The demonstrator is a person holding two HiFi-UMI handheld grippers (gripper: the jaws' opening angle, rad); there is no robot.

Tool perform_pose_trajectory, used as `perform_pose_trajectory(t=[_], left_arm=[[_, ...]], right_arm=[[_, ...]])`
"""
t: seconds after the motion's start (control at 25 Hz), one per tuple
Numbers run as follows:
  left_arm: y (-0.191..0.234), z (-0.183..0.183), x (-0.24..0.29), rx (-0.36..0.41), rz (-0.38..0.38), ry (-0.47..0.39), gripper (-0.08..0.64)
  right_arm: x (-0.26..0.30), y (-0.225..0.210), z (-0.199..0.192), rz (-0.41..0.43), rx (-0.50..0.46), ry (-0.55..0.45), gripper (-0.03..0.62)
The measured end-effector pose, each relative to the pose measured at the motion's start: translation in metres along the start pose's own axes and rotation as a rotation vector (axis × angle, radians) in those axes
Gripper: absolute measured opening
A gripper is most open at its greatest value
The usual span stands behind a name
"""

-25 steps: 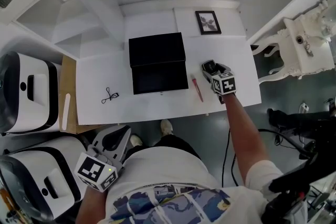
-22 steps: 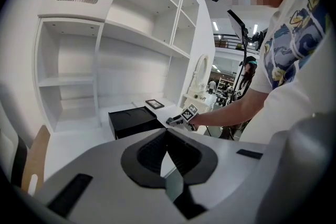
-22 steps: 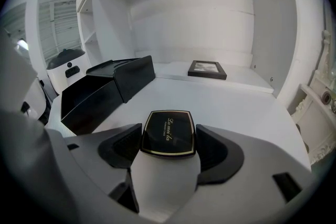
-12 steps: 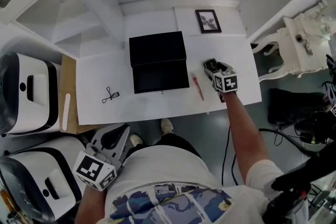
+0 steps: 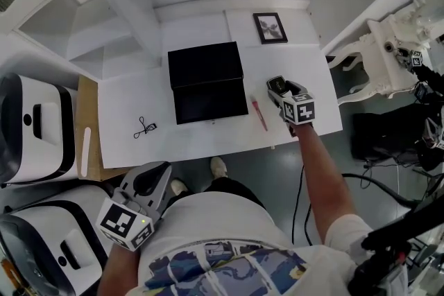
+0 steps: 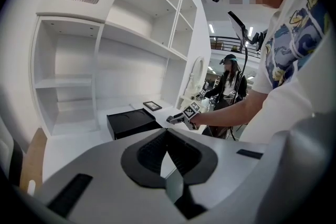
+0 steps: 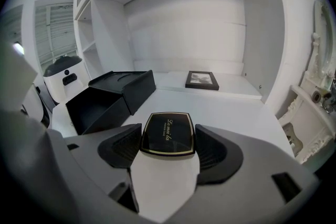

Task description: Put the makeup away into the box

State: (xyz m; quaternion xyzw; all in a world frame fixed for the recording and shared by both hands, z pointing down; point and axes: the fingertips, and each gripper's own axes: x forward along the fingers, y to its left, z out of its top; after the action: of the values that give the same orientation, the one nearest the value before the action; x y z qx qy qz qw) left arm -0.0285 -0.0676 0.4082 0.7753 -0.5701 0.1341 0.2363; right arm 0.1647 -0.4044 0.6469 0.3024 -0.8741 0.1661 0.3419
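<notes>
The black box (image 5: 210,100) lies open at the middle of the white table (image 5: 125,100), its lid (image 5: 205,64) folded back; it also shows in the right gripper view (image 7: 100,102) and the left gripper view (image 6: 131,123). My right gripper (image 5: 277,86) is just right of the box, shut on a black compact (image 7: 168,134) with a gold rim (image 5: 276,86). A red makeup pencil (image 5: 259,114) lies between the box and that gripper. A black eyelash curler (image 5: 144,127) lies on the table's left part. My left gripper (image 5: 147,182) hangs low by my body, off the table, jaws shut and empty (image 6: 167,134).
A framed picture (image 5: 270,28) lies at the back of the table, beyond the right gripper (image 7: 202,80). White shelves rise behind the table. White rounded units (image 5: 35,125) stand left, an ornate white table (image 5: 388,59) right. A person stands in the distance (image 6: 229,81).
The right gripper stays in about the same place with the compact in it. The left gripper has not moved. Only the head view has shifted a little.
</notes>
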Motion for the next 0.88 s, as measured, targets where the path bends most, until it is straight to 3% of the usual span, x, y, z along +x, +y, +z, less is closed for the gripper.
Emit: perform_pose_trajectory(t=[0.36, 0.88], left_arm=[[0.003, -0.001, -0.005, 0.002, -0.04, -0.025, 0.014], [0.02, -0.01, -0.041, -0.007, -0.038, -0.064, 0.014]], right_arm=[[-0.029, 0.033, 0.03, 0.032, -0.035, -0.05, 0.327], [-0.036, 0.125, 0.051, 0.158, -0.158, -0.042, 0.327]])
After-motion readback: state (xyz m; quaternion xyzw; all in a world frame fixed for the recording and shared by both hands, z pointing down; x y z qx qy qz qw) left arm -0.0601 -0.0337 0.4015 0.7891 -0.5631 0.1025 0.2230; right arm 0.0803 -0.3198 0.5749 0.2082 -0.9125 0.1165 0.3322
